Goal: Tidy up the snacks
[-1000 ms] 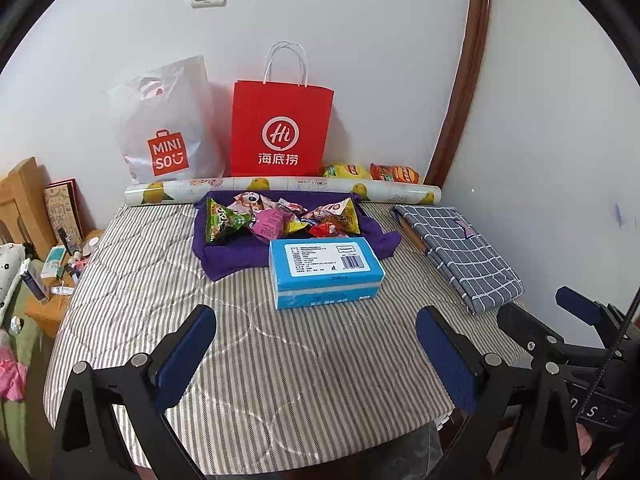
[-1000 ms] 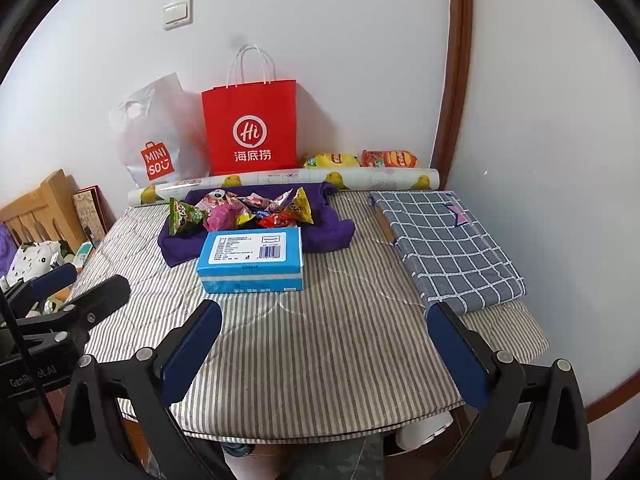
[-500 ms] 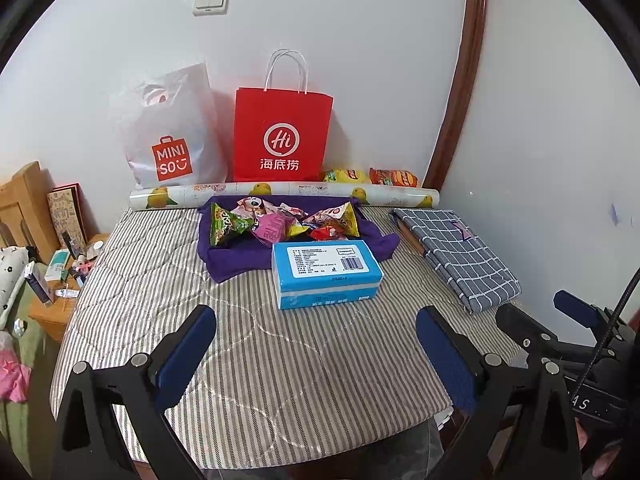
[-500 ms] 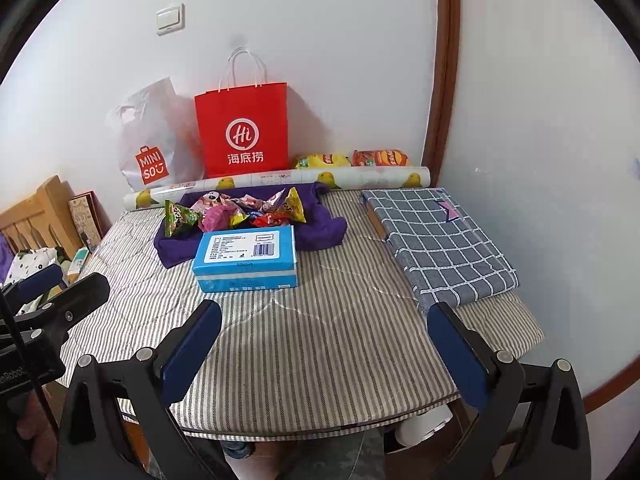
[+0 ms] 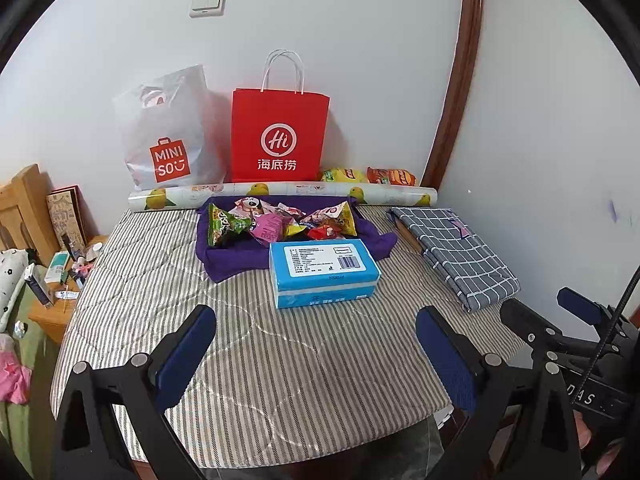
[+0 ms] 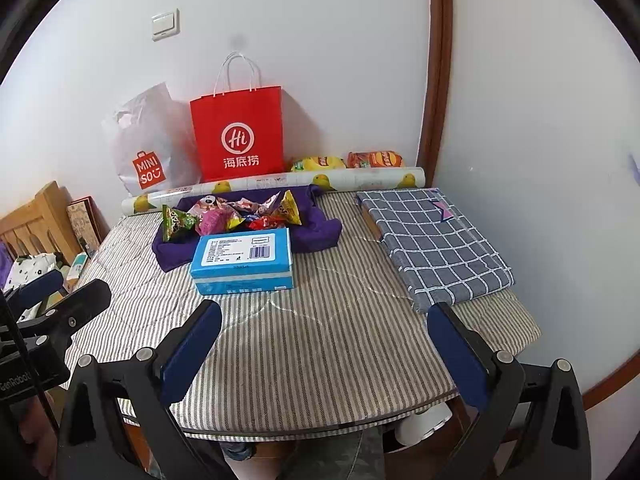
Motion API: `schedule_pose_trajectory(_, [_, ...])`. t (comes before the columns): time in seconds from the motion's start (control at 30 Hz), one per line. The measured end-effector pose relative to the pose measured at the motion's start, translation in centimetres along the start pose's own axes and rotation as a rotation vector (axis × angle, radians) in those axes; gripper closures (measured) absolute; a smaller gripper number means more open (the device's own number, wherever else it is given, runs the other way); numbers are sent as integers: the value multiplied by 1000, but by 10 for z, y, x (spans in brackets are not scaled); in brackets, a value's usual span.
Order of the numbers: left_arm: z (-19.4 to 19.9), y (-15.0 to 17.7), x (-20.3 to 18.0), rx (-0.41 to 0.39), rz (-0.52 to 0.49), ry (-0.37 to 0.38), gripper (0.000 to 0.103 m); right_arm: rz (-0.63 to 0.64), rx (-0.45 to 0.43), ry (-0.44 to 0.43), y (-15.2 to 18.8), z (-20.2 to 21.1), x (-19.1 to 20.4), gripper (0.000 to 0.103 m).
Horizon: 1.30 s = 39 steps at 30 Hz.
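Both grippers, left gripper point(image 5: 316, 350) and right gripper point(image 6: 324, 344), hover with jaws spread; snacks point(image 5: 280, 224) heaped at twelve o'clock on the purple cloth point(image 5: 236, 260), within reach.

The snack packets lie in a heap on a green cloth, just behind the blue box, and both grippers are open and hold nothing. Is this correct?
Not quite: the cloth is purple, not green, as the left wrist view shows. The rest holds: the snack packets lie heaped on it just behind the blue box, and the left gripper and right gripper are open and empty.
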<state>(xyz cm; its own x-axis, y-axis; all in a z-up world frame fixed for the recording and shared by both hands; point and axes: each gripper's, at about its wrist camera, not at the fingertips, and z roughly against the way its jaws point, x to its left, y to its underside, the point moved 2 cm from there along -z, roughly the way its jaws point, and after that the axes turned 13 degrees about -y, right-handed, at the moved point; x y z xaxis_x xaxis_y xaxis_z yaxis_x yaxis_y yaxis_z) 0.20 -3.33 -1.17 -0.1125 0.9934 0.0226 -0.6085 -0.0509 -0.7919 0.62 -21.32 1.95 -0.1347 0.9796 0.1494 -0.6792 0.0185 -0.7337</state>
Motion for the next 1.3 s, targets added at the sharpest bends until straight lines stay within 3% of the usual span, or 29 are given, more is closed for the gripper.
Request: schedule_pose_trajectory(1.3, [5, -1, -4, 1, -4, 5, 2, -4, -13, -6, -2, 3, -2, 2])
